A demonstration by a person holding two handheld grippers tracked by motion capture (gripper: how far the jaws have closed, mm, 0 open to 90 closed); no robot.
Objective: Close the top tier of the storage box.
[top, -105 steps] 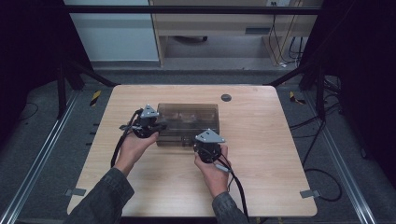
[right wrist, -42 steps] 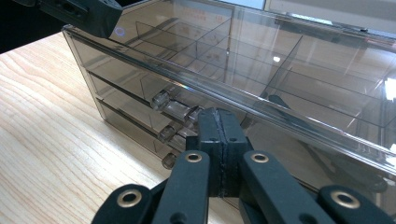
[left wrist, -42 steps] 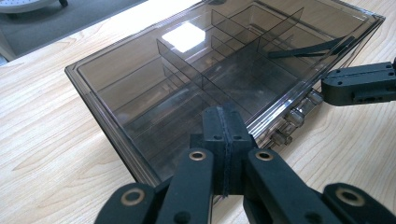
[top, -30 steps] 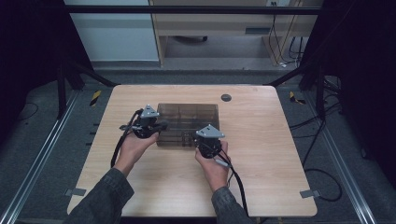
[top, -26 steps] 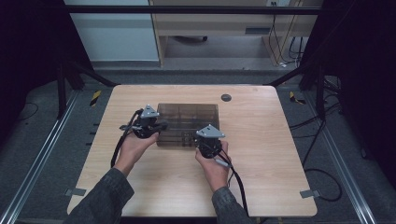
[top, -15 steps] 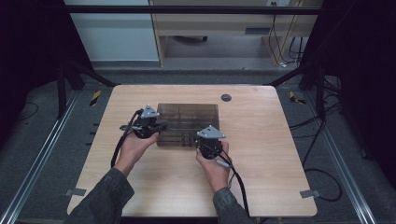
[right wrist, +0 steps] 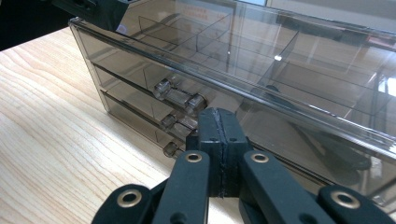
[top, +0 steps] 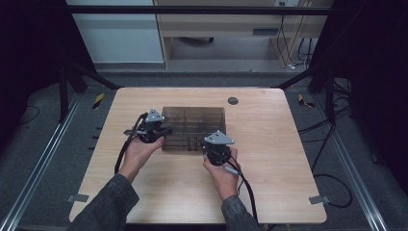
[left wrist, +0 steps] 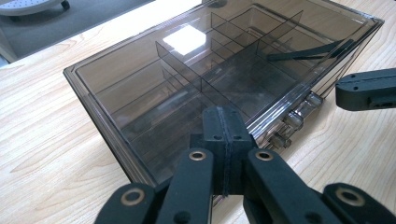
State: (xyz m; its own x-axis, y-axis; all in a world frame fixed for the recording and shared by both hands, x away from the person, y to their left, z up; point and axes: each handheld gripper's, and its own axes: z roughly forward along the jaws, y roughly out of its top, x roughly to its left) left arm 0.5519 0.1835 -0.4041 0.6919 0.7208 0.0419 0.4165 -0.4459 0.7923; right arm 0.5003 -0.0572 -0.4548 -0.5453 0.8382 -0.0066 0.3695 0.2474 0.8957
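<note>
A smoked see-through drawer box (top: 192, 126) with inner dividers stands mid-table. My left gripper (top: 166, 130) is at its left end, jaws shut with nothing between them; in the left gripper view the closed tips (left wrist: 223, 122) sit at the box's (left wrist: 187, 70) near corner edge. My right gripper (top: 215, 145) is at the box's front, also shut and empty. In the right gripper view its tips (right wrist: 218, 122) are right up against the front wall, beside the clear drawer knobs (right wrist: 180, 96). I cannot tell whether either gripper touches the box.
The light wooden table (top: 274, 163) has bare room right of the box and in front of it. A dark round grommet (top: 233, 100) lies near the far edge. Black frame bars and cables stand around the table.
Since the earliest frame the right gripper has crept slightly toward the box front. Over the last second both hands and the box hold still.
</note>
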